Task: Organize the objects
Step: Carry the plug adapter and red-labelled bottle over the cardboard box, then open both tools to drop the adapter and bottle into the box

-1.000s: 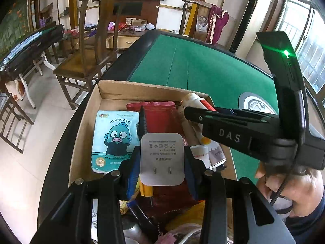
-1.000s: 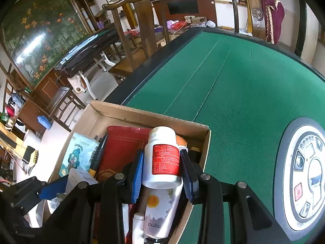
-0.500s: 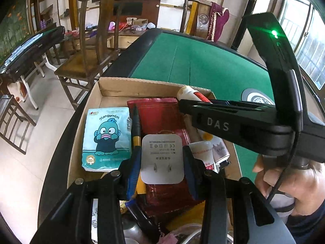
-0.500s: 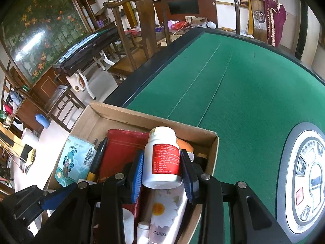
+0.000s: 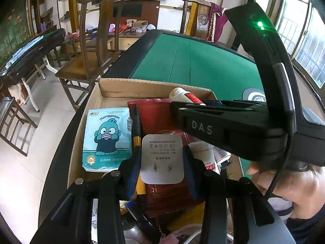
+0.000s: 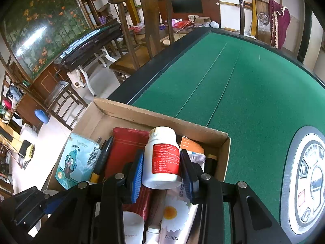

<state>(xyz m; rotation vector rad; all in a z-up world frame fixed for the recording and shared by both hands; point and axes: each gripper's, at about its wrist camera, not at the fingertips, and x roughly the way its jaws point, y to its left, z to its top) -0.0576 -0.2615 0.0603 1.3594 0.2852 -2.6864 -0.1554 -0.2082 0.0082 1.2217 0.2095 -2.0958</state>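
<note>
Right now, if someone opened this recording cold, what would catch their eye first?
Each gripper is clamped on something above the crowded cardboard box: the left gripper on a white plug adapter, prongs facing the camera, and the right gripper on a white pill bottle with a red label. Next comes the blue cartoon-fish tissue pack at the box's left side, then the green felt table beyond.

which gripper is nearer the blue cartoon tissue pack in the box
Left. The left gripper, holding the white charger, is right beside the tissue pack; the right gripper sits further across the box.
</note>
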